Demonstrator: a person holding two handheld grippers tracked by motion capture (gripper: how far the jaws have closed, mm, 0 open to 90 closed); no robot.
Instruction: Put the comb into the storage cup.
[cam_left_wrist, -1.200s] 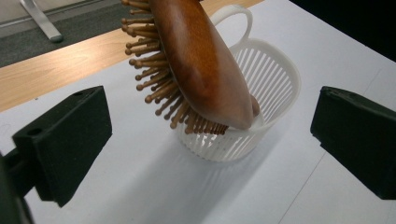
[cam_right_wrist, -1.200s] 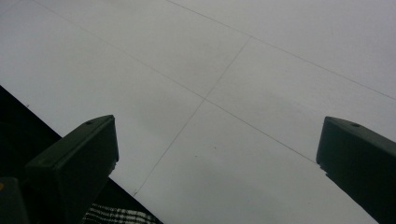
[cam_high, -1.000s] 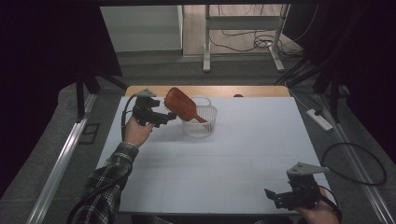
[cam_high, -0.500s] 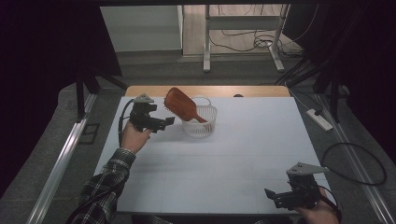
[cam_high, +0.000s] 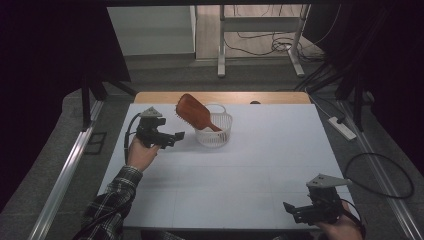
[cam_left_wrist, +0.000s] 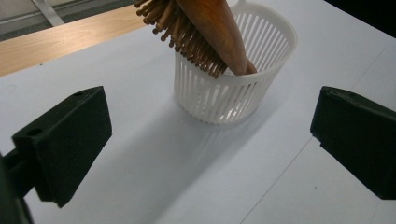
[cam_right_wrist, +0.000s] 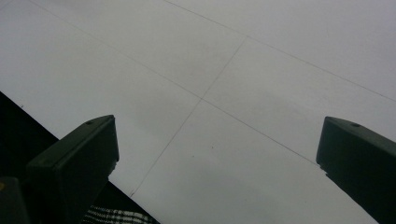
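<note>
Leaning in the basket (cam_high: 214, 131) at the upper middle of the high view, the brush (cam_high: 194, 111) rests handle-down, its wooden head sticking out over the rim toward the upper left, bristles facing down. The left tool (cam_high: 172, 136) hangs just left of the basket with its jaws spread and nothing between them; in the left gripper view the basket (cam_left_wrist: 224, 95) and brush (cam_left_wrist: 205, 35) sit at the top centre. The right tool (cam_high: 295, 211) rests at the lower right of the worktop (cam_high: 260, 165), jaws spread and empty.

The brush looks rigid, light and smooth-backed, so likely a little slippery; the narrow neck or the head's edges seem the best hold. The slatted plastic basket looks very light and may tip or slide if the brush is pulled sideways. No brand, label or writing can be read anywhere.
</note>
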